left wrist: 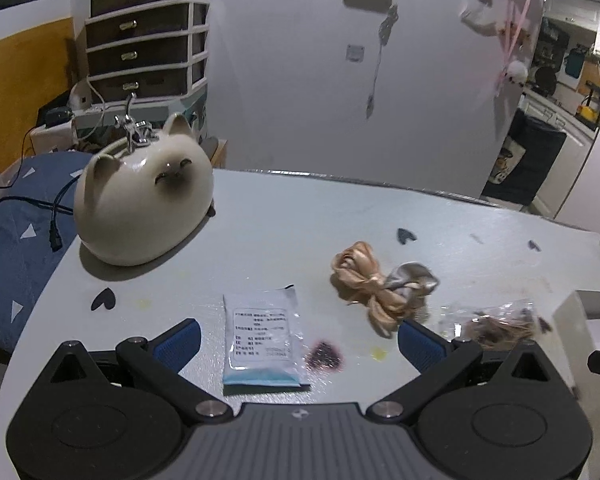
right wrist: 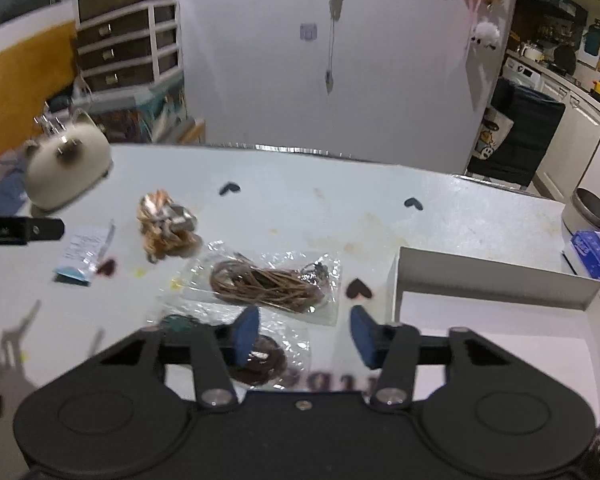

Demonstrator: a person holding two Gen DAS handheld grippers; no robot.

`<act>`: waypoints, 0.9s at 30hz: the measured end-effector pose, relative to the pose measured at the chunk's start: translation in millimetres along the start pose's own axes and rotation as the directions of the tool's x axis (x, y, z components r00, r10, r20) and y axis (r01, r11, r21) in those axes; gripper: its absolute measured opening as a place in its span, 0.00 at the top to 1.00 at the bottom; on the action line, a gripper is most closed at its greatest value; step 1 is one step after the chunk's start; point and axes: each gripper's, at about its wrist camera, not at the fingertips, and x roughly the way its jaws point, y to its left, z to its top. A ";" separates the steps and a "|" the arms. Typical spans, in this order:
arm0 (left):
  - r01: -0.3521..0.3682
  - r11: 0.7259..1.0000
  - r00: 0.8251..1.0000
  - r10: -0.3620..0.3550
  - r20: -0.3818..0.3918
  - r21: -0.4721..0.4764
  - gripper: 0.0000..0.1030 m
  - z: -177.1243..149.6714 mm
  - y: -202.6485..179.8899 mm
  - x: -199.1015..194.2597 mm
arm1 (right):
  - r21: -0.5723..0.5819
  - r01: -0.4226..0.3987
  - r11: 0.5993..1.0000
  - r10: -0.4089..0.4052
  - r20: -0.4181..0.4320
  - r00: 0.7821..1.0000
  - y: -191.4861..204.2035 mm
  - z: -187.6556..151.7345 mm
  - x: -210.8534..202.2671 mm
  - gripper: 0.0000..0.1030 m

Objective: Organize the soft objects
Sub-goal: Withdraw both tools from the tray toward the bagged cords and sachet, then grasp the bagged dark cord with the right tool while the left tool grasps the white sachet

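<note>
Room: I see a dim room, a pale wall behind, a drawer unit (left wrist: pixel 146 48) at upper left and a kitchen doorway at far right.
Surface: a white table (right wrist: pixel 300 184) with dark heart stickers and yellowish stains fills the middle of both views.
White box: an open box (right wrist: pixel 496 312) sits at lower right of the right wrist view; I judge it the likely bin for the soft things.
Cat figure: a glossy cream cat-shaped ornament (left wrist: pixel 144 208) stands at centre left, well apart from the work.
Cord bag: a clear bag of brown cord (right wrist: pixel 268 284) lies just ahead of the right gripper (right wrist: pixel 304 336), whose jaws are spread and empty.
Second bag: another clear bag with a dark coil (right wrist: pixel 260 360) lies under the left blue finger.
Scrunchies: a peach and silver satin bundle (left wrist: pixel 380 284) lies right of centre.
Sachet: a printed packet with a blue strip (left wrist: pixel 262 340) lies between the spread, empty jaws of the left gripper (left wrist: pixel 300 344).
Step advice: I would lower the left gripper flat, pinch the sachet mid-body, and keep the plastic from sliding.
Writing: small printed lines on the sachet label, too fine for me to read.
</note>
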 end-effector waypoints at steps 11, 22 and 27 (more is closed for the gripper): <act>-0.011 0.998 0.998 0.015 -0.066 0.061 0.00 4.0 5.6 58.3 | -0.089 -0.030 0.996 0.015 -0.167 0.986 18.0 -0.2 72.8 0.71; -0.056 0.996 0.990 0.065 -0.124 0.074 0.08 2.6 12.8 96.3 | -0.083 -0.197 0.977 0.166 -0.282 0.945 40.2 -28.5 35.1 0.69; -0.050 0.998 0.983 0.056 -0.175 0.041 0.15 0.9 18.4 106.4 | 0.013 -0.204 0.979 0.201 -0.236 0.951 39.9 -16.0 27.9 0.47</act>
